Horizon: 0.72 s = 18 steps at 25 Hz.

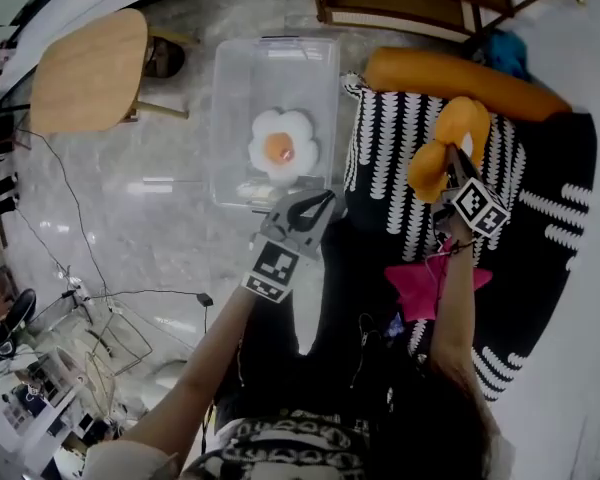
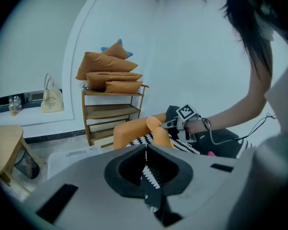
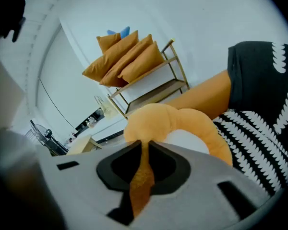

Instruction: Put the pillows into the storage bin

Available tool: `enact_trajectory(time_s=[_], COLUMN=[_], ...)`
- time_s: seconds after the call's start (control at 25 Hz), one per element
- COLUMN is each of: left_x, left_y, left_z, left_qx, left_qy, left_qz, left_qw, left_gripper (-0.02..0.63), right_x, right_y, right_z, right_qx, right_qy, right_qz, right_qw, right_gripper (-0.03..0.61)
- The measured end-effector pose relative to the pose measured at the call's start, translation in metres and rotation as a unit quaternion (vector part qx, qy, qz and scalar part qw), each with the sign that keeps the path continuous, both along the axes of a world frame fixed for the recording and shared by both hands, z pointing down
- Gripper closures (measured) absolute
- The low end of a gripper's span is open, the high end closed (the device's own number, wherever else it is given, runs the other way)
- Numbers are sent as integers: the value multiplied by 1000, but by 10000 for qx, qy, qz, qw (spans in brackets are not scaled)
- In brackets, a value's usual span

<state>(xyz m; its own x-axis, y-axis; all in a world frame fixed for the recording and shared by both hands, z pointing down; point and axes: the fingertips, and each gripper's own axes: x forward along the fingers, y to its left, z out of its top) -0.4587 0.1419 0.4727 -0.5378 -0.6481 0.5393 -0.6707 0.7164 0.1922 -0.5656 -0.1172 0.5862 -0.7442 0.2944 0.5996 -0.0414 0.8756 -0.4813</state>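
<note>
A clear storage bin stands on the floor with a white flower pillow with an orange centre inside it. My right gripper is shut on an orange flower pillow above the black-and-white rug. In the right gripper view, orange fabric fills the pinch between the jaws of that gripper. My left gripper hovers at the bin's near right corner, jaws together with only a thin slit and nothing held. A pink star pillow lies by the person's lap, and a long orange bolster lies at the rug's far edge.
A wooden shelf by the wall carries stacked orange pillows. A round wooden side table stands left of the bin. Cables and wire racks lie on the floor at the near left.
</note>
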Motion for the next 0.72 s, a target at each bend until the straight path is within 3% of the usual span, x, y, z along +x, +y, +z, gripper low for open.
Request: enact_trajectory(time_s=[0.16,0.32,0.44,0.72], left_x=[-12,-23,-36,-50], left_y=[59,133,186,294], left_z=[-3,2,7,22], left_qx=[-116,-201,-357,-366], left_qy=[-72,-90,-157,-132], left_qz=[168,61,-35,-651], left_qw=[9998,9997,9992,9971], left_gripper=[607,607,607,607], right_x=[-33,-56,-73,-96], right_y=[84,196,276,425], right_z=[-49,-64,-55,13], right_qx=[-248,-513,-493,118], right_qy=[-455,-705,-655,-120], right_qz=[-339,-883,-1328,-2401], right_qw=[9981,9923,9877,9706], right_gripper=[536,541,543,543])
